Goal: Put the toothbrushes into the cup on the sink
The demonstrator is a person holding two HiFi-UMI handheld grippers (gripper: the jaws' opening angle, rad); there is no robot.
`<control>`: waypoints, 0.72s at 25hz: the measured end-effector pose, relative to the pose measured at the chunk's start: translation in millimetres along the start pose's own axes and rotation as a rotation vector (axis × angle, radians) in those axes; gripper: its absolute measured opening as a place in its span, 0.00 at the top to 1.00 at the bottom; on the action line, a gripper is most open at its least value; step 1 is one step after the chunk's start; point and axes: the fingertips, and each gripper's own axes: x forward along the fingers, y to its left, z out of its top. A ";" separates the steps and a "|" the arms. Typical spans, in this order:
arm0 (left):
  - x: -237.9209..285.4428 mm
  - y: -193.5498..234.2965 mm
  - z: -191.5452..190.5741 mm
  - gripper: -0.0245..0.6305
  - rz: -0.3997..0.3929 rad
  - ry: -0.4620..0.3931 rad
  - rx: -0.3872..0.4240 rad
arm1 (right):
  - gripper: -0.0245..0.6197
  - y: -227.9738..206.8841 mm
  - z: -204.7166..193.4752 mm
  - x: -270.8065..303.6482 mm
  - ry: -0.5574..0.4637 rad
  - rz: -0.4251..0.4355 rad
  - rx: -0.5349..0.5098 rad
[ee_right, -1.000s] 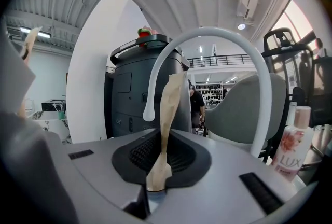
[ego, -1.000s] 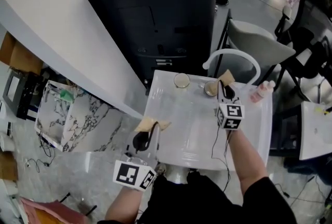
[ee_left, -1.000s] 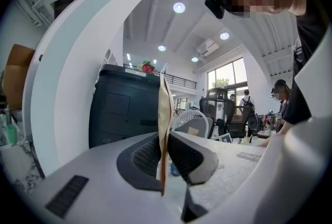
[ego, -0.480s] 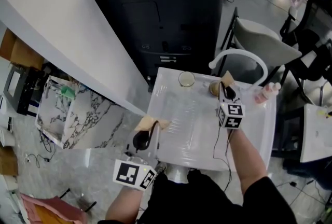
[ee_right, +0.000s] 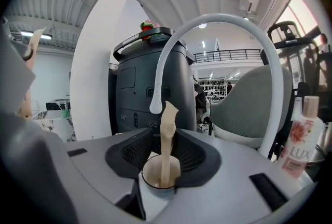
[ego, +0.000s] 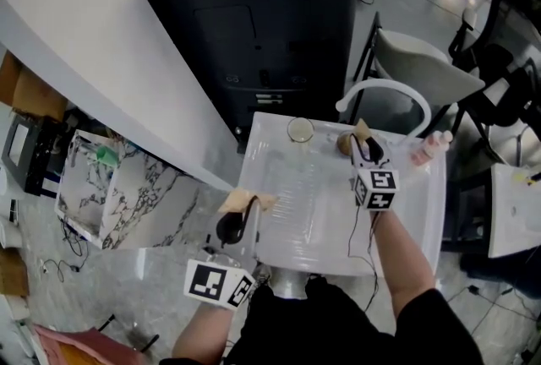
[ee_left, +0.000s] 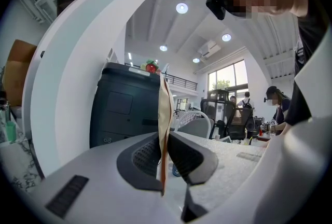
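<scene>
Cup (ee_right: pixel 160 179) at sink (ego: pixel 296 203) back rim, by faucet (ee_right: pixel 223 17). 1st toothbrush (ee_right: pixel 167 129) stands upright in it, btwn right hand-held gripper (ee_right: pixel 165 154) jaws, which just opened, pads off it. 2nd toothbrush (ee_left: pixel 164 109) is upright, clamped in left hand-held gripper (ee_left: pixel 164 153); cup lies fwd-right across basin. Bottle (ee_right: pixel 299 137) reads "LUX".

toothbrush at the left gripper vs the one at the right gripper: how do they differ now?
Grip: the left toothbrush is clamped in the left gripper. The right toothbrush stands free between the jaws of the right gripper, which have just been opening.
Place: the left toothbrush is held by the left edge of the sink. The right toothbrush rests in the cup near the faucet.
Shared: both tan, roughly upright.
</scene>
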 end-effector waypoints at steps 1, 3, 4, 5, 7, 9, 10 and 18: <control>-0.5 0.1 0.7 0.90 -0.005 -0.002 0.000 | 0.75 -0.8 1.0 -1.9 -0.002 -0.005 -0.001; -1.4 0.2 3.3 0.90 -0.014 -0.006 -0.001 | 0.75 -2.1 4.9 -6.2 -0.006 -0.015 -0.005; -2.1 0.0 4.9 0.90 -0.019 -0.009 -0.001 | 0.74 -2.7 7.7 -9.0 -0.009 -0.021 -0.007; -3.1 -0.3 6.5 0.90 -0.025 -0.012 -0.002 | 0.74 -3.1 10.8 -12.1 -0.013 -0.027 -0.009; -5.2 -1.0 10.0 0.90 -0.038 -0.018 -0.001 | 0.74 -3.6 18.3 -18.6 -0.027 -0.040 -0.010; -6.8 -1.0 13.6 0.90 -0.052 -0.025 0.000 | 0.74 -4.3 27.8 -25.0 -0.047 -0.058 -0.010; -7.4 -1.1 15.3 0.90 -0.059 -0.028 0.001 | 0.74 -4.8 32.7 -28.3 -0.058 -0.068 -0.009; -13.3 -4.3 28.8 0.90 -0.123 -0.052 0.008 | 0.75 15.4 82.5 -66.5 -0.168 -0.083 -0.003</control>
